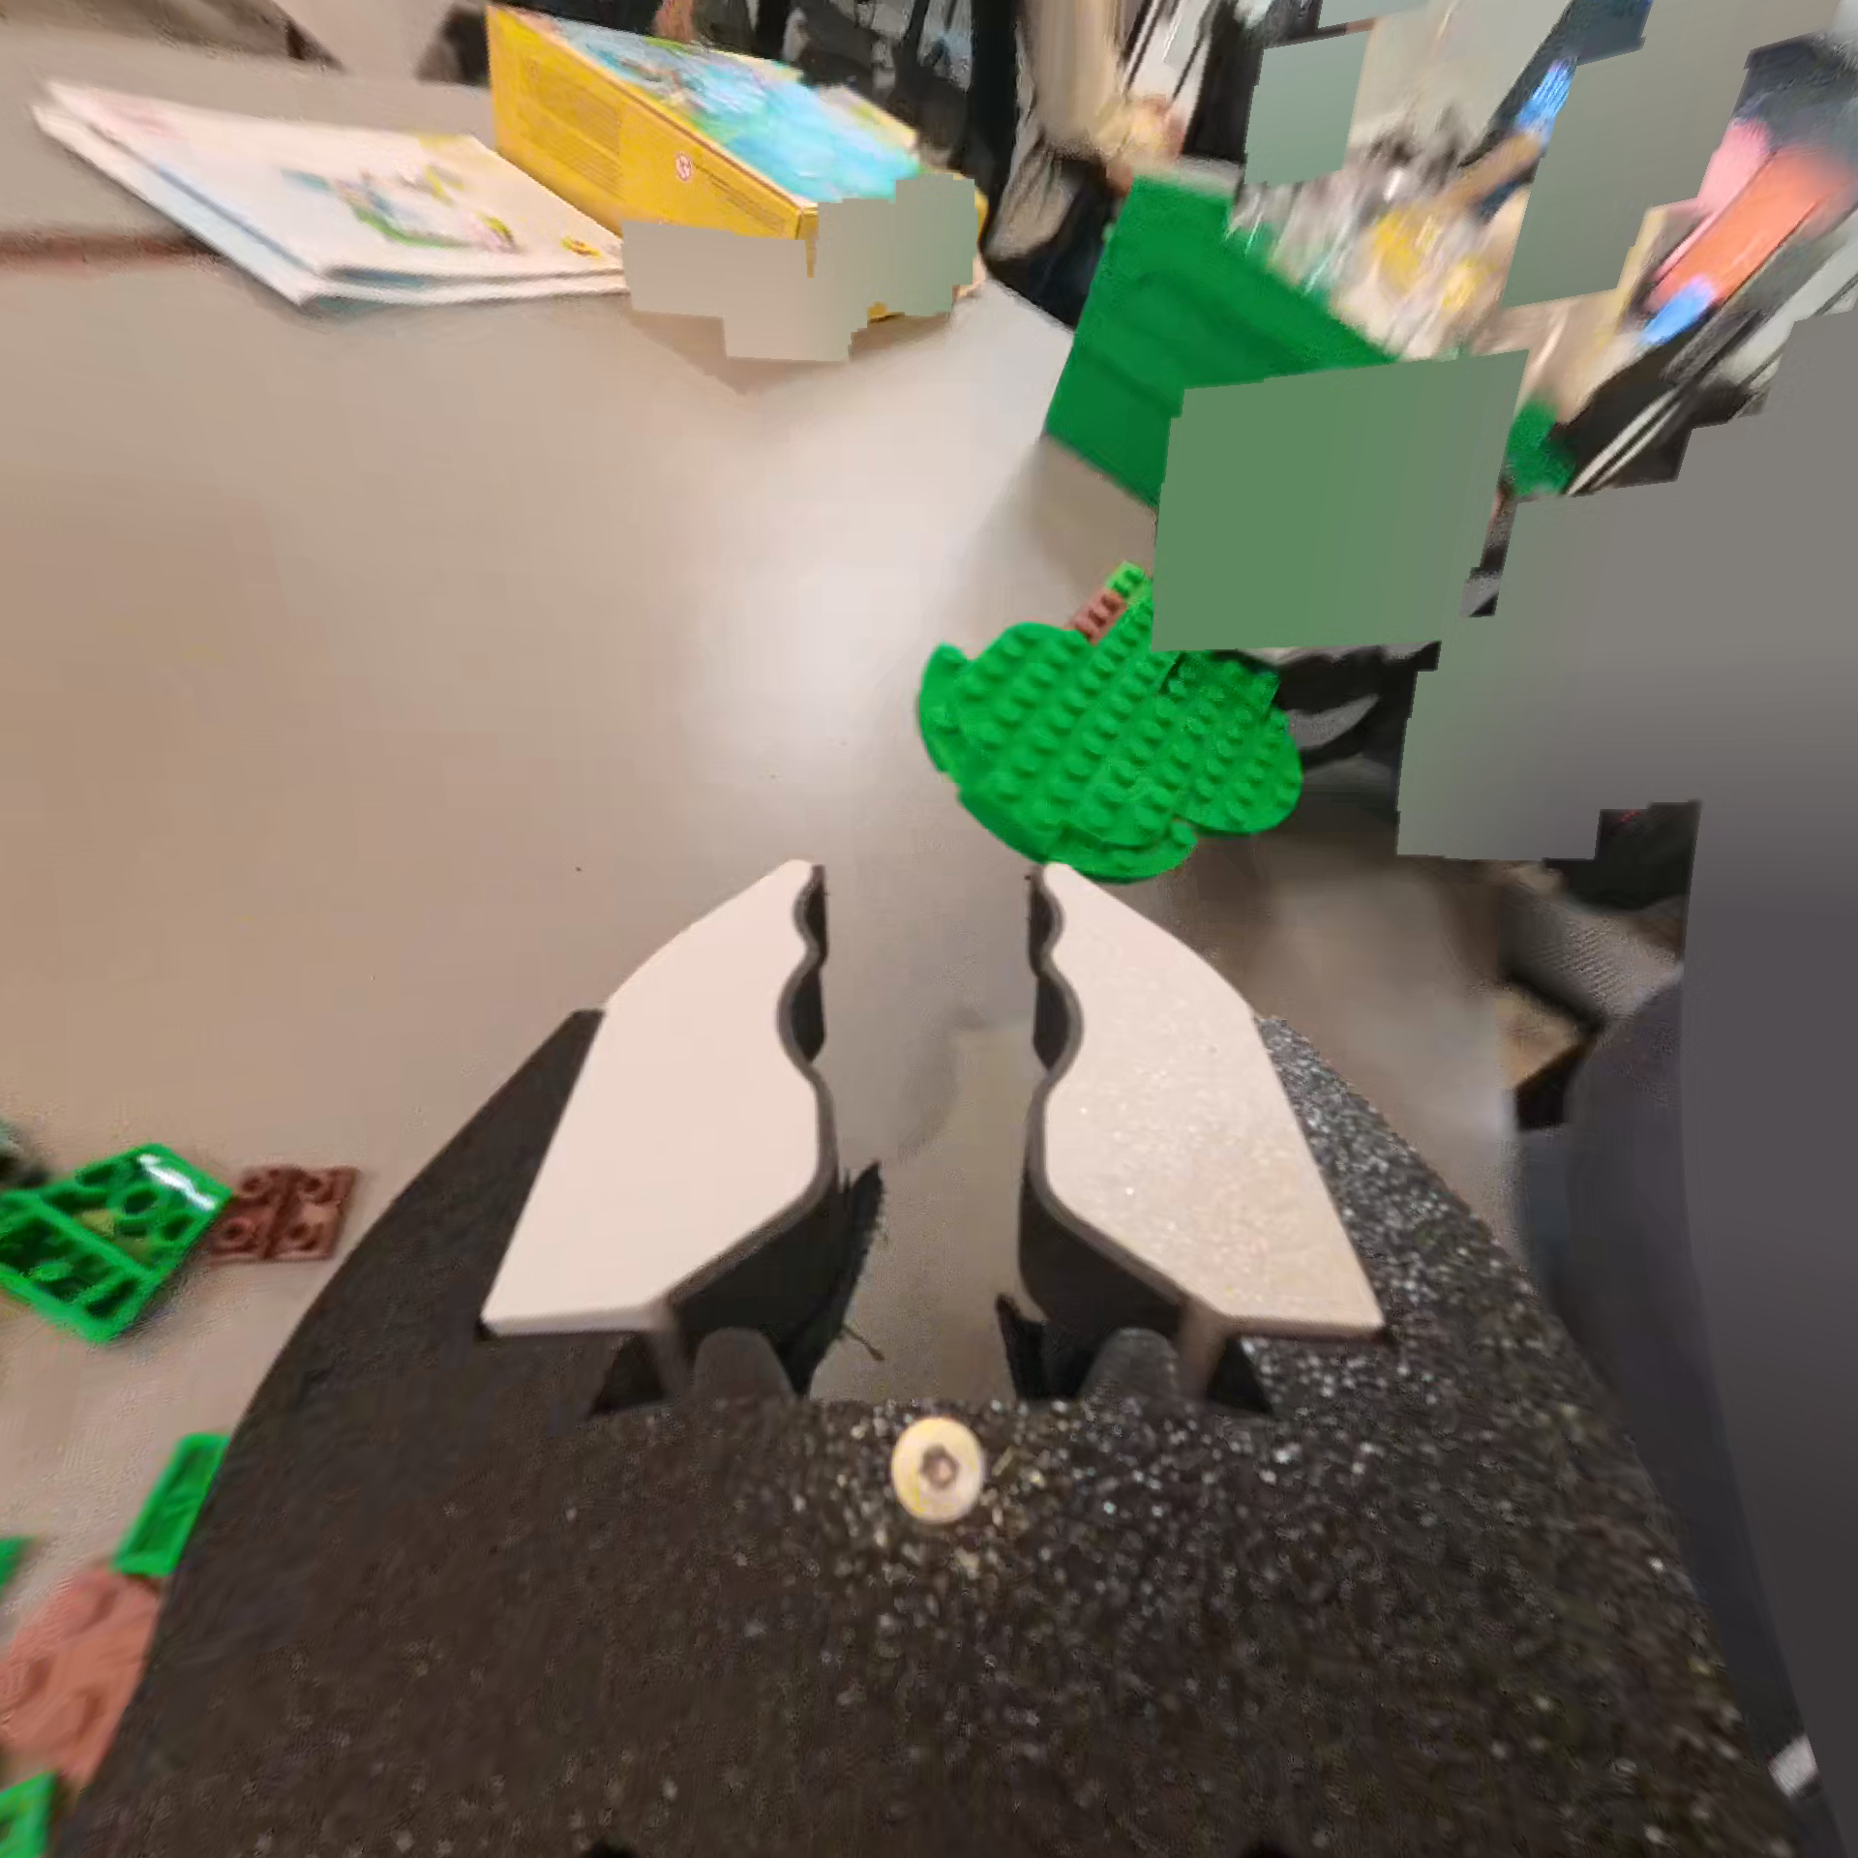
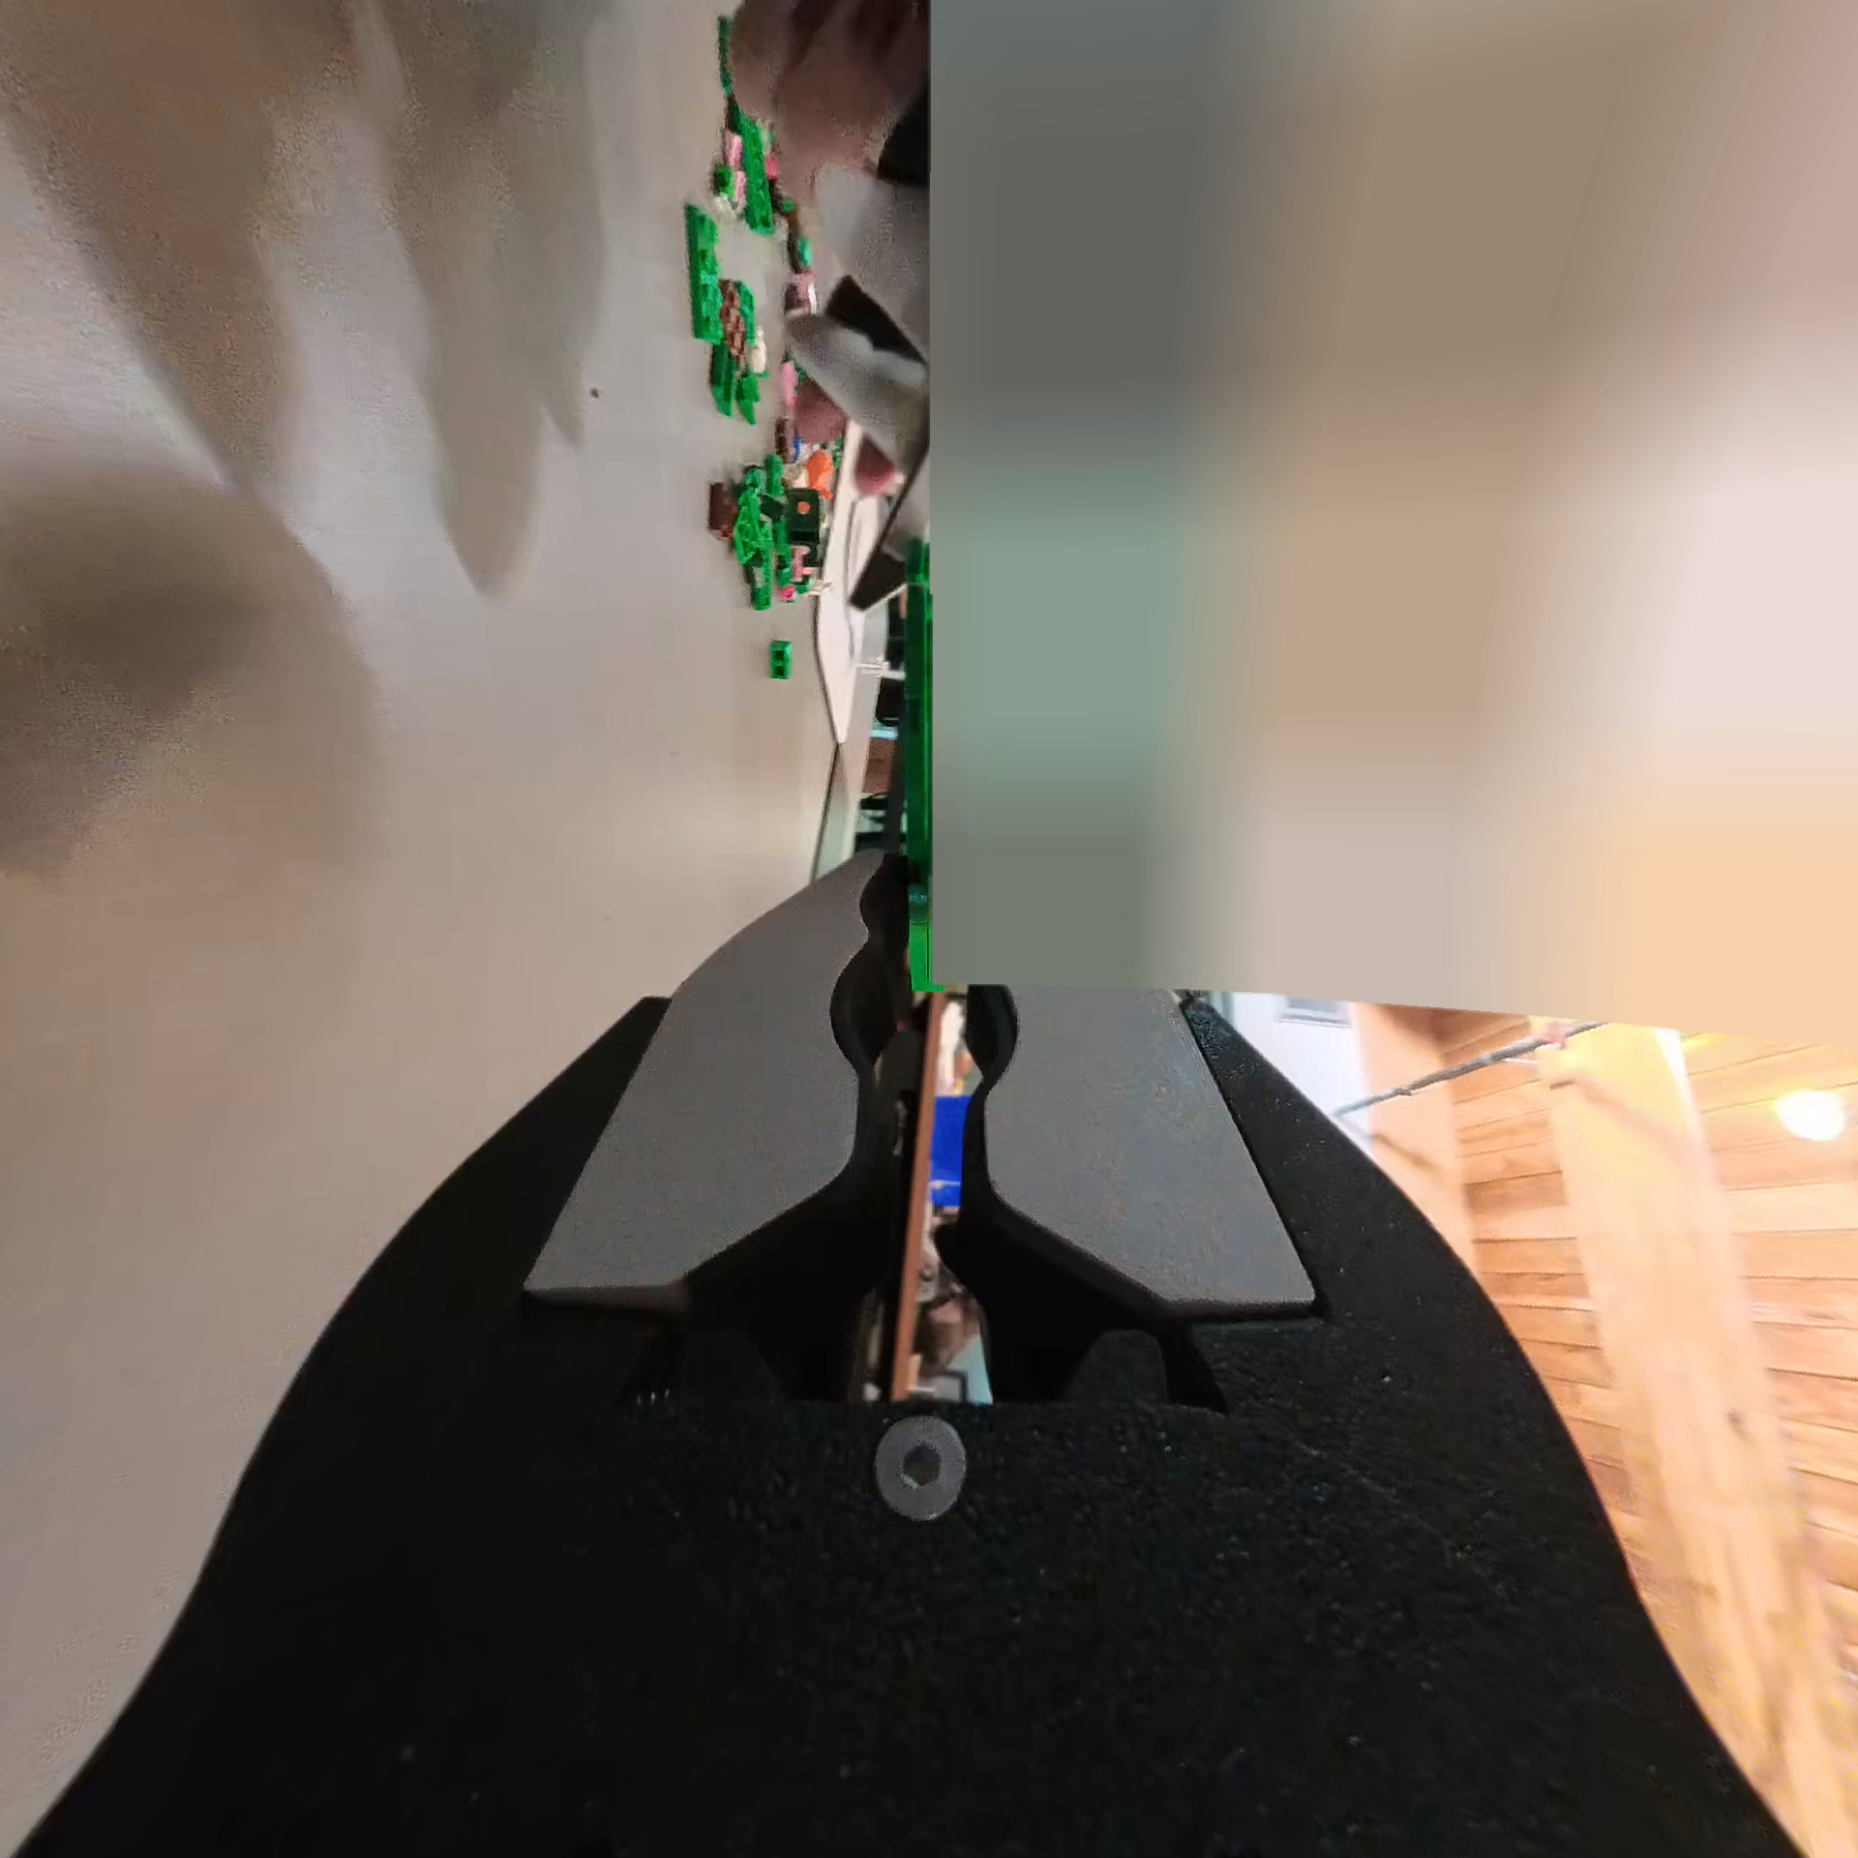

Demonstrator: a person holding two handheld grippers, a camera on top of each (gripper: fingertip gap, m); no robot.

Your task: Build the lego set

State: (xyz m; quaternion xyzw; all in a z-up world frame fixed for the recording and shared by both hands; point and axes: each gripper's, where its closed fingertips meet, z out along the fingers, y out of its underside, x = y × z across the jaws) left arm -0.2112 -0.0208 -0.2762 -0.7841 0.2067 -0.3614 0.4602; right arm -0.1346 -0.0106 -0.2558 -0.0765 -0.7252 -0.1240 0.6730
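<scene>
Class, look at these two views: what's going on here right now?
Someone is partway through a Lego build on a grey table. The left tongs are open and empty, pointing toward a green studded plate held up off the table, seemingly by the right tongs, whose tips are partly hidden. Loose green and brown pieces lie nearby, with an instruction booklet and yellow box further back.
</scene>
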